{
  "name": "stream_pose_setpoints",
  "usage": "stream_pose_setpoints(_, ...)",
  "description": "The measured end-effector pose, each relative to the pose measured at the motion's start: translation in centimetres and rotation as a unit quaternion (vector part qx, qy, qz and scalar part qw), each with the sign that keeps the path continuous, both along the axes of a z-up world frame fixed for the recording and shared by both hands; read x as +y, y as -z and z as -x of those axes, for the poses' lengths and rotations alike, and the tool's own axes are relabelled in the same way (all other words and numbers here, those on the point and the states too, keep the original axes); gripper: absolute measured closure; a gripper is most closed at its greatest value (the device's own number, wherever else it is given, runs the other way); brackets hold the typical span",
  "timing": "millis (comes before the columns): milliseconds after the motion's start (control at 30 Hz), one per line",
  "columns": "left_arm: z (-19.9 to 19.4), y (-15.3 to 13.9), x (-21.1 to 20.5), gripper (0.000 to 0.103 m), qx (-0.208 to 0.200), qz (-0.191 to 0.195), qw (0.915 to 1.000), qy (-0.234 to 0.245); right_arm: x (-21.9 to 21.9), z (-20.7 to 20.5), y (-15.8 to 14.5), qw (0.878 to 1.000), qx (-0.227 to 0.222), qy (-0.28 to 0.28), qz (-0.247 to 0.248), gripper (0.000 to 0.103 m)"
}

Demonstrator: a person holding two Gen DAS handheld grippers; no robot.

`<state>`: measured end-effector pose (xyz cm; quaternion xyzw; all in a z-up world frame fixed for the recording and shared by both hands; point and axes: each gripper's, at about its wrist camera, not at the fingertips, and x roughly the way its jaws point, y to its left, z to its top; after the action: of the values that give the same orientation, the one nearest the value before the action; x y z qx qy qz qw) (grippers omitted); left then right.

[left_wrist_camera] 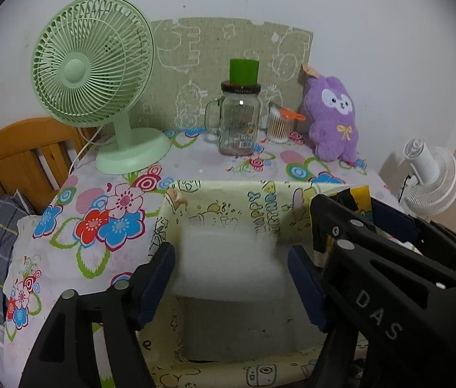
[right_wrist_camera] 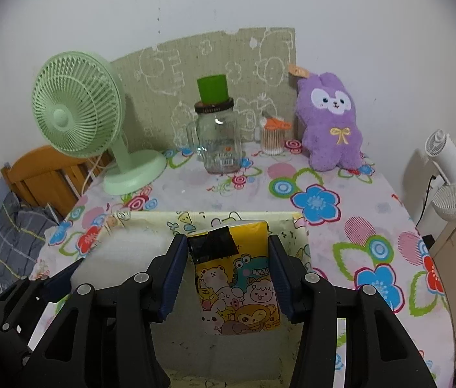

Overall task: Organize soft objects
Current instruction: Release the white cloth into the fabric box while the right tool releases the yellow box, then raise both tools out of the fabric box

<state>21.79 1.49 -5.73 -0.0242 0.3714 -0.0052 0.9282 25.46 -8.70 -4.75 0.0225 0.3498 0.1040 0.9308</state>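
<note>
Left gripper (left_wrist_camera: 231,278) apart, white foam (left_wrist_camera: 224,258) blurred between pads, not pressed | right gripper (right_wrist_camera: 228,278) clamped on yellow pack (right_wrist_camera: 237,287) | both over bin (left_wrist_camera: 228,200) | plush (left_wrist_camera: 331,119) at table's (left_wrist_camera: 98,258) far edge

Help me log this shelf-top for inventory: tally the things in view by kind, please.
Fans: 2, green fan, white fan
Plush toys: 1, purple plush
Jars and containers: 2, glass jar, swab container
Storage boxes: 1, fabric box
Soft packs: 2, white block, yellow pack
Total: 8
</note>
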Motion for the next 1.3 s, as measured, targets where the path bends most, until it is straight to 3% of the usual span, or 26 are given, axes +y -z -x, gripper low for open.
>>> stream_pose_setpoints(300, -0.5, 0.8, -0.5, 0.015, 0.003, -0.016, 0.9998, 0.006, 0.4, -1.2, 1.4, 1.000, 0.014, -0.003, 0.008, 0.049)
stream_pose_setpoints(333, -0.5, 0.9, -0.5, 0.015, 0.002, -0.018, 0.9998, 0.007, 0.5, -1.2, 1.4, 1.000, 0.013, -0.004, 0.012, 0.046)
stream_pose_setpoints(467, -0.5, 0.9, -0.5, 0.013, 0.000, -0.017, 0.9998, 0.008, 0.9, -0.6, 1.0, 1.000, -0.001, -0.008, 0.020, 0.011)
stream_pose_setpoints(567, -0.5, 0.8, -0.5, 0.013, 0.001, -0.013, 0.9999, 0.008, 1.3, -0.1, 0.6, 0.999, -0.013, -0.011, 0.033, 0.005)
stream_pose_setpoints(1300, 3.5, -3.1, -1.4, 0.004, -0.064, -0.031, 0.9974, 0.000, 0.0, 4.2, -3.5, 0.999, -0.049, -0.001, 0.022, 0.004)
